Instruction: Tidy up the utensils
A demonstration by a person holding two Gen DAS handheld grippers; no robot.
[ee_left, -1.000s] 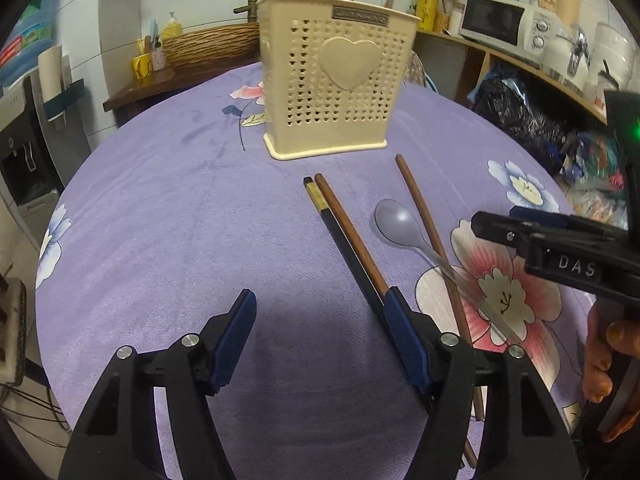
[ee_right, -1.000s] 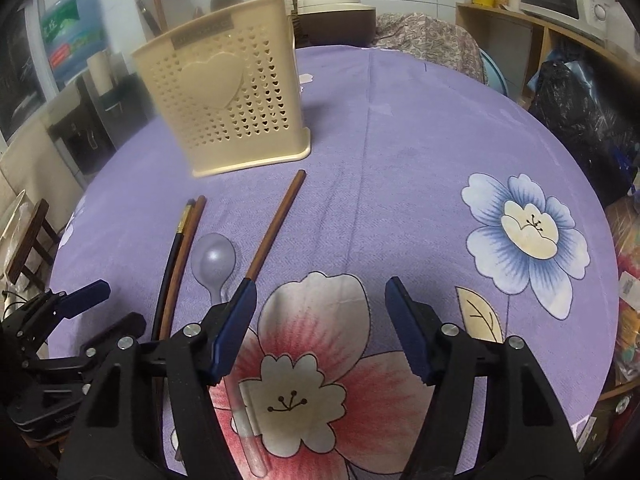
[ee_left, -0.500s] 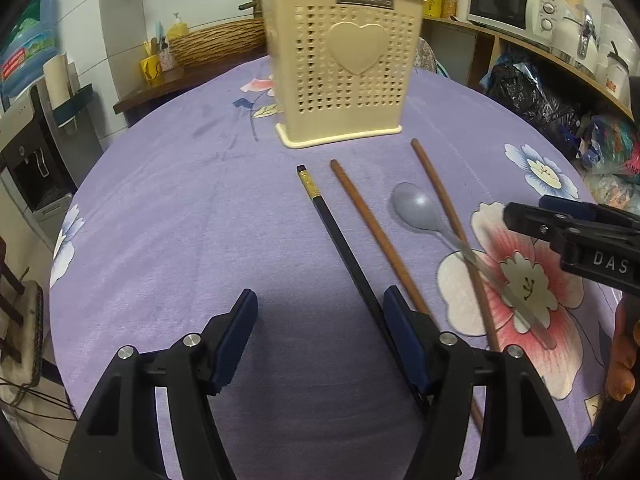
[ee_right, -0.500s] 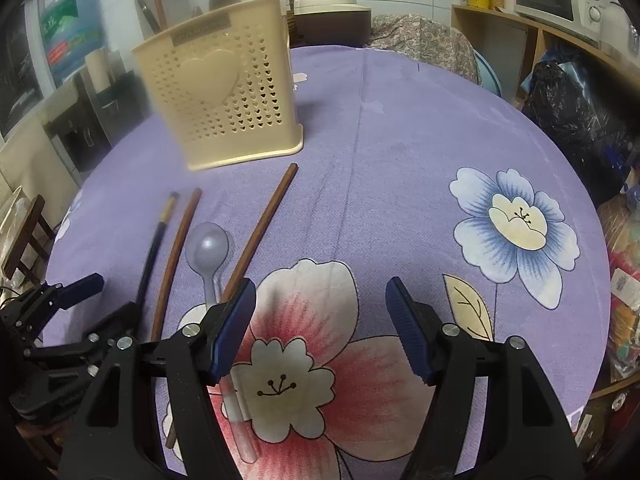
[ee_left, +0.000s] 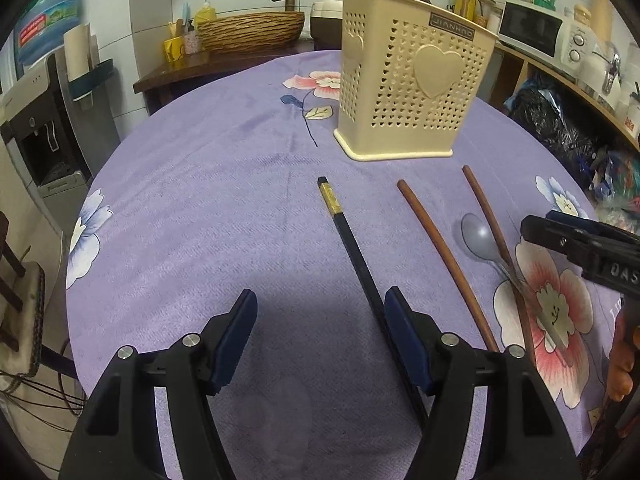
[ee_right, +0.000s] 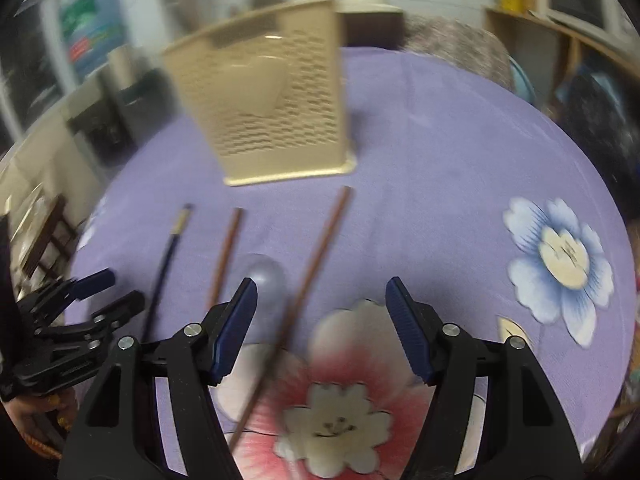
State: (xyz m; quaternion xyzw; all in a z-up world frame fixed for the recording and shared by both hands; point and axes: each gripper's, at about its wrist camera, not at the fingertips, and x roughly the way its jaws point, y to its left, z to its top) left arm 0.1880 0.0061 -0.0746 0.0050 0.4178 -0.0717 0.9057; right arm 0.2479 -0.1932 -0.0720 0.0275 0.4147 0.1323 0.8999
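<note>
A cream perforated utensil holder [ee_left: 412, 92] [ee_right: 264, 100] with a heart stands at the far side of the purple floral tablecloth [ee_left: 224, 208]. In front of it lie a black chopstick with a gold band [ee_left: 348, 240] [ee_right: 164, 268], two brown chopsticks [ee_left: 436, 248] [ee_left: 486, 212] [ee_right: 316, 264] and a grey spoon [ee_left: 478, 238] [ee_right: 266, 280]. My left gripper [ee_left: 320, 332] [ee_right: 120, 290] is open above the cloth. The black chopstick runs under its right finger. My right gripper [ee_right: 322, 320] [ee_left: 540, 226] is open and empty, over the spoon and the longer brown chopstick. The right wrist view is blurred.
A woven basket [ee_left: 250, 30] and small bottles sit on a dark sideboard behind the table. A microwave [ee_left: 532, 32] and dark bags [ee_left: 548, 120] stand at the right. A water dispenser [ee_left: 48, 120] is beyond the left table edge. A person's fingers [ee_left: 622, 364] hold the right gripper.
The black chopstick's far end has swung left, away from the brown one beside it. My left gripper has shifted left. My right gripper now has the spoon and long chopstick between its fingers.
</note>
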